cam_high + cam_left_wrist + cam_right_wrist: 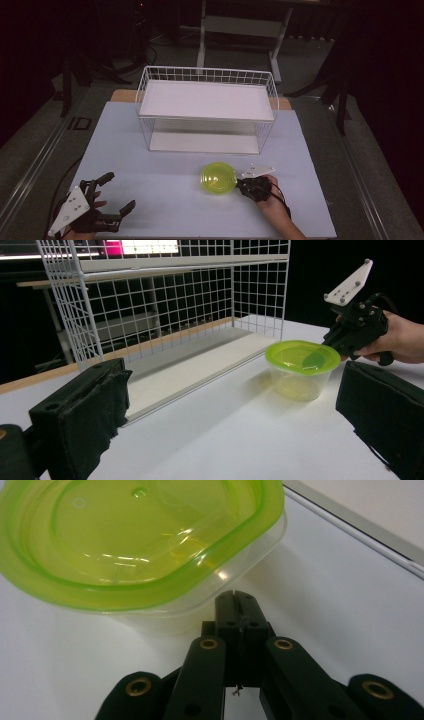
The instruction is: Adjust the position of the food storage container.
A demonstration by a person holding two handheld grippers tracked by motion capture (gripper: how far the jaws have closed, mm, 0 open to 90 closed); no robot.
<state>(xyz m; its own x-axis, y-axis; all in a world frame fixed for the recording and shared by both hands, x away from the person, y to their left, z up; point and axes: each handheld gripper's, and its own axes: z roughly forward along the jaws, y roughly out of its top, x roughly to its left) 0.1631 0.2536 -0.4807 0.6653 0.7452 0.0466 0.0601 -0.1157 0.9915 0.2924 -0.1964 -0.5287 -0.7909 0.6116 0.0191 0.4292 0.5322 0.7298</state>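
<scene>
The bench point(165, 200) is bare between the two grippers, so a hand can slide across there. At twelve o'clock the wire rack point(207, 110) blocks the way. The tub point(218, 178) sits just in front of it.

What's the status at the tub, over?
Right tool shut, tips against the clear tub with green lid, nothing gripped. Left tool open, idle near table edge. Wire rack behind tub; path between unobstructed.
</scene>
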